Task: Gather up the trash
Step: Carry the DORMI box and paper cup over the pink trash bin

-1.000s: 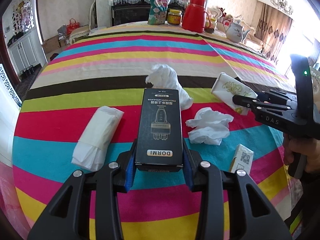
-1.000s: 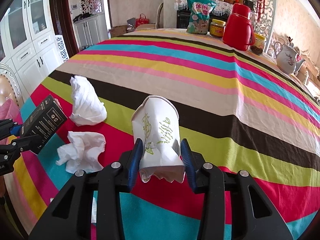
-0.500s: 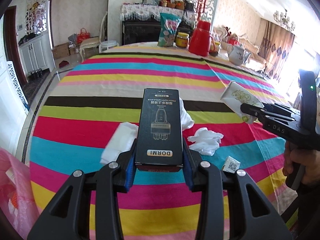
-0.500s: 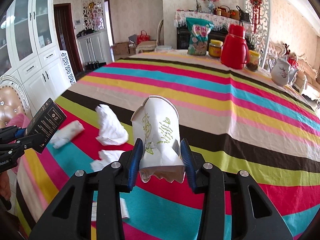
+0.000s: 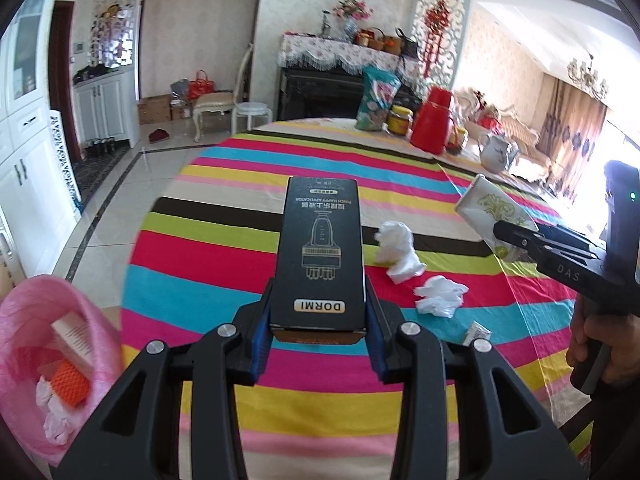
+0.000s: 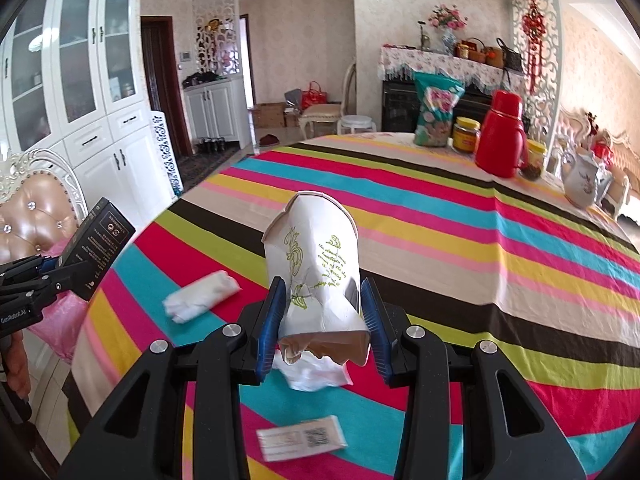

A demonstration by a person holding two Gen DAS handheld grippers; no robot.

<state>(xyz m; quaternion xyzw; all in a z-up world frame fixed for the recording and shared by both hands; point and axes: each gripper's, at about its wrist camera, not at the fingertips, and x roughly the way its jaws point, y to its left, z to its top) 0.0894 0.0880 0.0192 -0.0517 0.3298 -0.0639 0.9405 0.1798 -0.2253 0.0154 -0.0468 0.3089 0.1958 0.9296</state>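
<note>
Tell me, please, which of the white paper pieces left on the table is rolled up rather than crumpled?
The rolled tissue bundle near the table's left edge; it is a smooth, tidy roll, whereas the tall tissue wad and the flat tissue wad are loosely scrunched.

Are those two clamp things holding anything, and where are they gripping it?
Left gripper clamps a black box by its sides at the near end. Right gripper squeezes a crushed paper cup by its lower sides.
</note>
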